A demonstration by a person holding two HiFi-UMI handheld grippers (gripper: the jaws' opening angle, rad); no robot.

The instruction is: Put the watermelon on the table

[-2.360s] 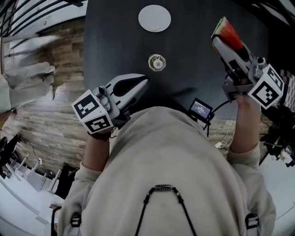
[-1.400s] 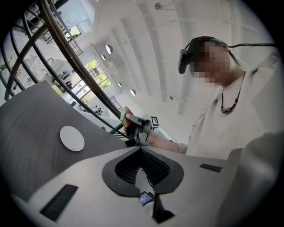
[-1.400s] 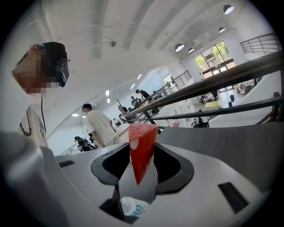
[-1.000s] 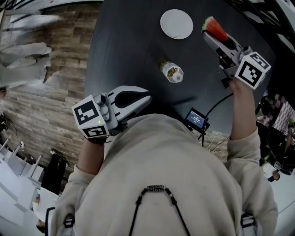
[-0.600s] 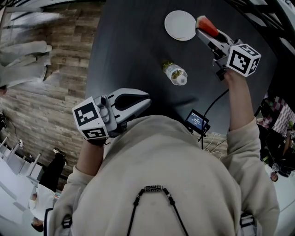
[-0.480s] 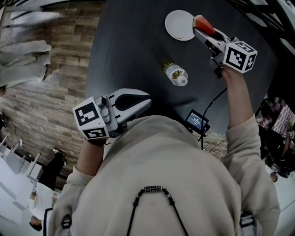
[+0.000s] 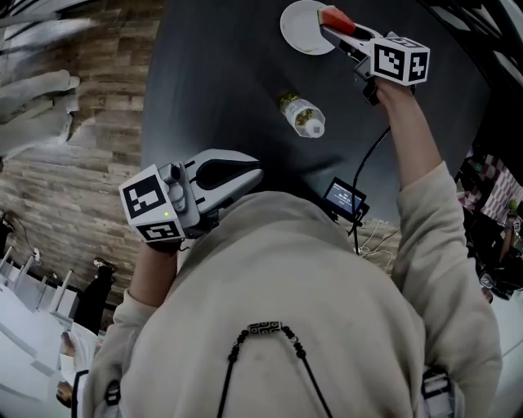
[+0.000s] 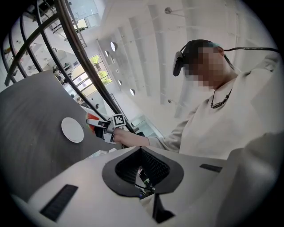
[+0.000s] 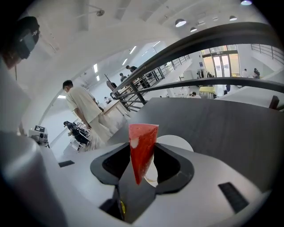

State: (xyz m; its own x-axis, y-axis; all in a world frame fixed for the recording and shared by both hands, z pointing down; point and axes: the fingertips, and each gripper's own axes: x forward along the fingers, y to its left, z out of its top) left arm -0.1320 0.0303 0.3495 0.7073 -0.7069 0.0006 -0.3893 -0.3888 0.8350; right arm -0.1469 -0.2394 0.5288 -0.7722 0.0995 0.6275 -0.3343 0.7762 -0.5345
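A red wedge of watermelon (image 7: pixel 335 18) (image 9: pixel 142 146) stands tip-down between the jaws of my right gripper (image 7: pixel 333 28) (image 9: pixel 142 150), which is shut on it. The gripper tilts down over the right edge of a white plate (image 7: pixel 298 24) (image 9: pixel 177 142) on the dark table (image 7: pixel 212 73). In the left gripper view, the same slice (image 8: pixel 92 124) shows beside the plate (image 8: pixel 72 130). My left gripper (image 7: pixel 249 173) (image 8: pixel 141 150) hangs level near the person's chest at the table's near edge, its pads meeting at the tips with nothing held.
A plastic bottle (image 7: pixel 301 116) lies on its side in the middle of the table. A small screen device (image 7: pixel 343 197) with a cable sits at the near edge. Wooden floor (image 7: pixel 90 180) lies to the left. A bystander (image 9: pixel 84 106) and railings stand beyond.
My right gripper has carried the watermelon down and toward the far left, from beside the plate to over its edge. The left gripper has stayed put.
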